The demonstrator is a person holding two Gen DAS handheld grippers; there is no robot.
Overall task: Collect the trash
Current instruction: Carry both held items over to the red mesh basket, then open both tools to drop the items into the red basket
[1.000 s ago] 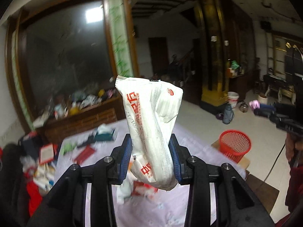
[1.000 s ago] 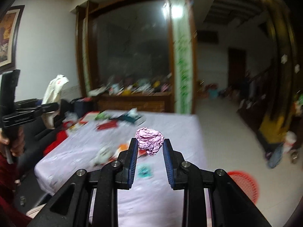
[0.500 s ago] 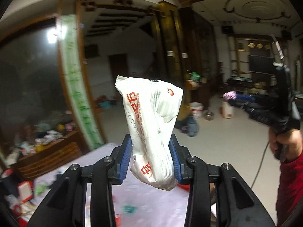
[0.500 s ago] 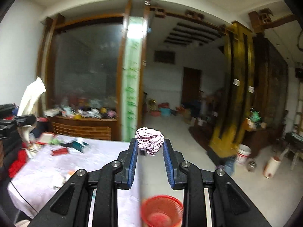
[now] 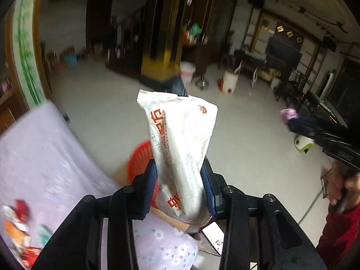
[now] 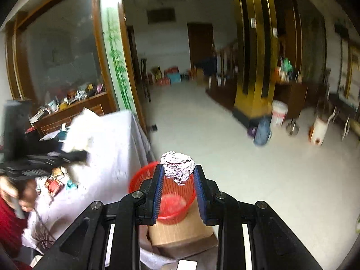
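My left gripper [image 5: 179, 173] is shut on a white plastic wrapper with red print [image 5: 180, 144], held upright in the air. A red mesh trash basket [image 5: 138, 159] shows behind it, off the table's end. My right gripper [image 6: 177, 173] is shut on a crumpled pink foil ball [image 6: 177, 165], held above the red basket [image 6: 144, 177], which stands on a cardboard box [image 6: 180, 231]. In the left wrist view the right gripper with the pink ball [image 5: 288, 114] shows at right. In the right wrist view the left gripper with the white wrapper [image 6: 78, 132] shows blurred at left.
A table with a pale lilac cloth [image 5: 40, 157] carries scattered wrappers [image 5: 18, 216]. A phone [image 5: 213, 236] lies by the box. The tiled floor [image 6: 247, 157] holds a white bucket [image 6: 279, 112], a blue bag [image 6: 262, 132] and a golden pillar [image 6: 254, 67].
Both grippers have swung right and tilted down from the table toward the red basket, each still holding its piece. The basket now lies right under the right gripper.
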